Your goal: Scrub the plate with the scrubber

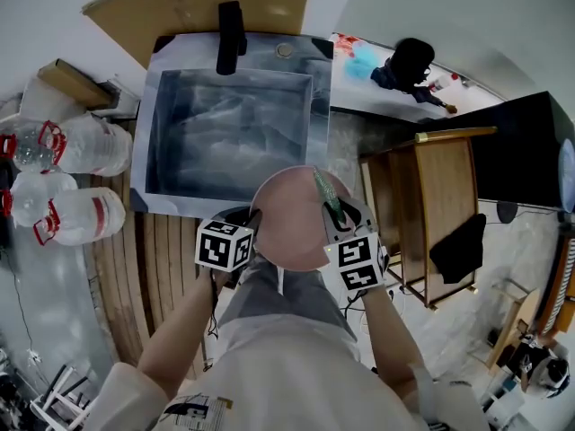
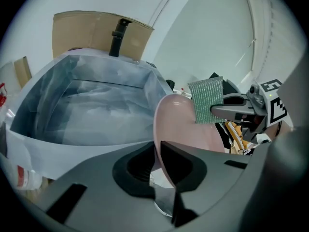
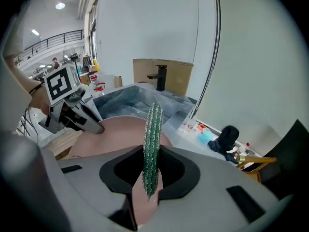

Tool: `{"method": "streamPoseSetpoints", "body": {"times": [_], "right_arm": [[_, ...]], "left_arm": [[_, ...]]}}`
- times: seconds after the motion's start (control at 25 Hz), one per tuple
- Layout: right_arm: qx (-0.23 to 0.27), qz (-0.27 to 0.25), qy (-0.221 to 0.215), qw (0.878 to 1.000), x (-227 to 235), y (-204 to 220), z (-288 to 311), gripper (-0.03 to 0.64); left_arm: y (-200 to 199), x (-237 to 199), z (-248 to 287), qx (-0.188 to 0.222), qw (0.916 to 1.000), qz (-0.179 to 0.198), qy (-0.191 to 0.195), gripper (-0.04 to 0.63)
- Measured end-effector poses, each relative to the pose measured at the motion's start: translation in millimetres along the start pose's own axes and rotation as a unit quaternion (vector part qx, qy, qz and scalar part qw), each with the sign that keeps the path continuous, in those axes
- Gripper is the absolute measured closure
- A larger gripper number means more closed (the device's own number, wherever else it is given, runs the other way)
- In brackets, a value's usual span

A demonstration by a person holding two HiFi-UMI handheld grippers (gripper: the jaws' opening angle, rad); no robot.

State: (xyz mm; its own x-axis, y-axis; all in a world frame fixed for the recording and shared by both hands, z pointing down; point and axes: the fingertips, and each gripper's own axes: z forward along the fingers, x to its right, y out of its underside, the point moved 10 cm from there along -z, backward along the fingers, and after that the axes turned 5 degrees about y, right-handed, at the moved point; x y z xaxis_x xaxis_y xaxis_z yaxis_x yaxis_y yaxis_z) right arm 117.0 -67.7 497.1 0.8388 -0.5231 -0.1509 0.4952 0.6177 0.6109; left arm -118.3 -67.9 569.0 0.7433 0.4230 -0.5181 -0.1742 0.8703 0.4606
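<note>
The left gripper (image 2: 157, 151) has its jaws nearly closed, pinching the pink plate (image 2: 178, 124) by its rim. The right gripper (image 3: 150, 158) clamps the green scrubber (image 3: 154, 124) upright between its jaws, with the plate just ahead. Scrubbing looks about to start: next, press the scrubber flat onto the plate's face.

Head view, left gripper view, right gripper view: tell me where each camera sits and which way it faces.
Head view: on the person's head, steeply down onto the sink; forearms, left gripper and right gripper show.
Left gripper view: on the left gripper, facing the sink; its jaws clamp the plate.
Right gripper view: on the right gripper, facing sink and faucet; its jaws hold the scrubber.
Shared: all show sink and plate.
</note>
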Motion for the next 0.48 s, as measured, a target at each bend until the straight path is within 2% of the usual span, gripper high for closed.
{"method": "streamPoseSetpoints", "body": {"times": [0.16, 0.28, 0.48], "right_arm": [[-0.013, -0.07, 0.05, 0.996, -3.1, -3.0, 3.9, 0.511], [-0.031, -0.114, 0.034, 0.992, -17.4, -6.7, 14.4, 0.511], [-0.056, -0.144, -0.008, 0.988, -40.2, -11.2, 38.6, 0.505]], "left_arm": [[-0.9, 0.6, 1.1, 0.008, 0.9997, -0.022, 0.0, 0.552], [0.1, -0.9, 1.0, 0.015, 0.9988, -0.047, 0.006, 0.558], [0.6, -2.6, 1.8, 0.02, 0.9968, -0.076, 0.011, 0.561]]}}
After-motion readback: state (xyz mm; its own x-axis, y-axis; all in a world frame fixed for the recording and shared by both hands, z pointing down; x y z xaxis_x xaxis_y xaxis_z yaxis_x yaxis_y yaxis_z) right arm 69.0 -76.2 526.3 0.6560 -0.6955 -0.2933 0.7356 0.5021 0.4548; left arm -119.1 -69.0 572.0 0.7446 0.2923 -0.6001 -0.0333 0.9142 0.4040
